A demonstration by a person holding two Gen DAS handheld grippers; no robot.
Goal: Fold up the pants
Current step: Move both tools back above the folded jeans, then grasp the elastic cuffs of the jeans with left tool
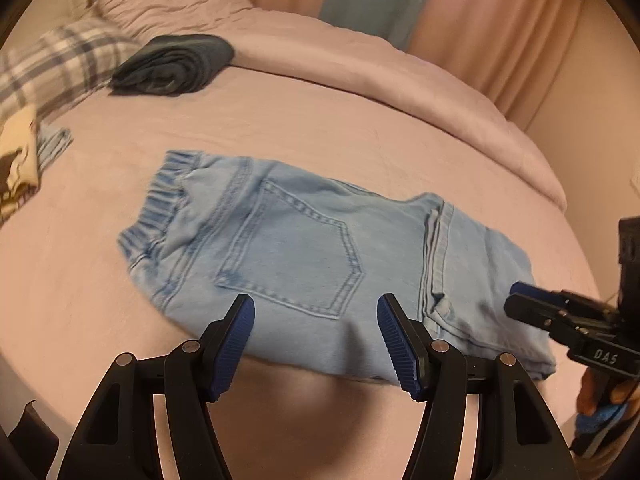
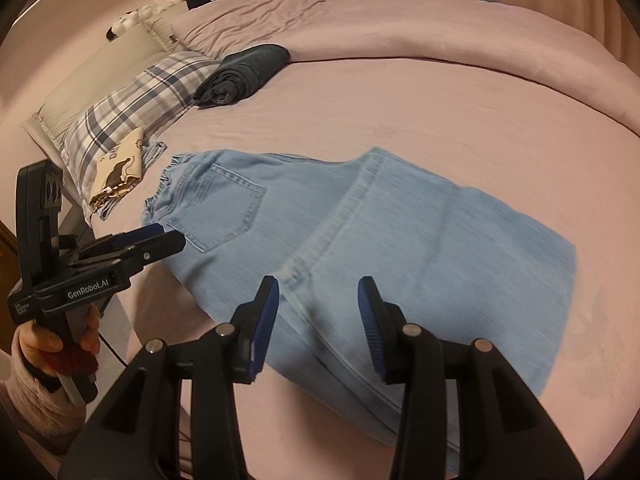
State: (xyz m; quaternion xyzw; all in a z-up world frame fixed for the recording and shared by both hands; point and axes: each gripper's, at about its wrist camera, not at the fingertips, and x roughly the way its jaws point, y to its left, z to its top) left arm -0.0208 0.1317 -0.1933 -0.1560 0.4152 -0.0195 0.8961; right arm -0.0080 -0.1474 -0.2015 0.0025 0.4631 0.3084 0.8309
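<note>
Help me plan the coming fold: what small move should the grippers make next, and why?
Probably lower both open grippers, left and right, onto the near edge of the light blue jeans. Both hover just above the jeans, which lie flat on the bed, gripping nothing.

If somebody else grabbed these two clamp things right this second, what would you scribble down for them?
Left gripper: open, empty, hovering over the near edge of the jeans, close to the back pocket.
Right gripper: open, empty, over the leg end of the jeans.
Jeans: light blue, lying flat on the pink bed, elastic waistband towards the plaid pillow. They look already folded, legs doubled over.
Elsewhere: a dark folded garment lies farther up the bed, beside the pillow.
Done: the lengthwise fold, and seemingly one crosswise fold.
Left: probably one more fold or a tidy-up, then set them aside. Neither gripper has a grip now.
</note>
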